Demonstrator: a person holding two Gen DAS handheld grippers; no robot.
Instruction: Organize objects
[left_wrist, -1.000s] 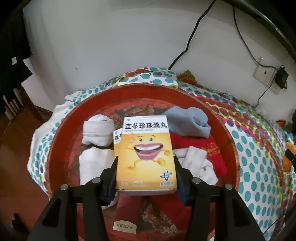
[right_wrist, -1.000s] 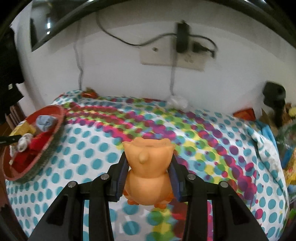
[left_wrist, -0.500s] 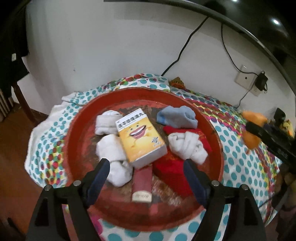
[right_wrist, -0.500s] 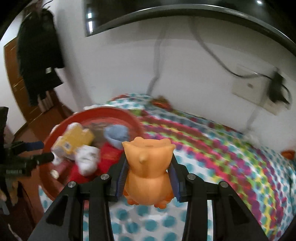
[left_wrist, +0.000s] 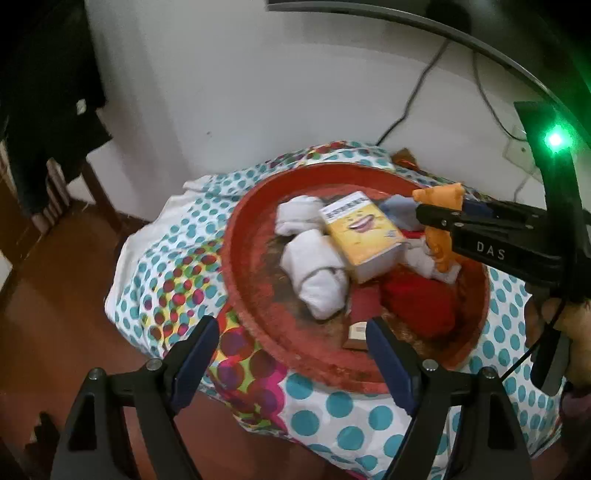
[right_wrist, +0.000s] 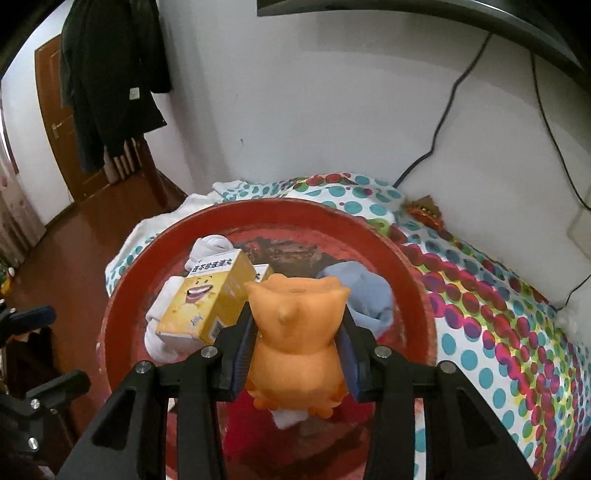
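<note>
- Behind everything stands a white wall with dark cables; below it a dotted cloth (right_wrist: 491, 295) covers the surface that carries the red tray (right_wrist: 413, 273).
- Right gripper (right_wrist: 297, 354) has its blue pads on both sides of the orange toy (right_wrist: 295, 332); the jaws are beginning to open, and the toy is between them, hanging above the middle of the tray.
- Left gripper (left_wrist: 291, 354) has its fingers wide apart with nothing between them, above the near rim of the tray (left_wrist: 240, 236).
- Risk, as a judgement: the toy looks rounded and may fall on the heap, then roll or bounce toward the rim, because the jaws loosen while it is not resting on anything.
- It may also strike the yellow box (right_wrist: 207, 299), which lies tilted on the white socks (left_wrist: 314, 273), and make it slide.
- Left fingers are near the rim, so a careless pull could catch the tray or the cloth.
- Inside the tray are: the yellow box, rolled white socks, a grey-blue sock (right_wrist: 365, 295), a red cloth (left_wrist: 417, 299), and a small dark red packet (left_wrist: 364, 314) by the near edge.
</note>
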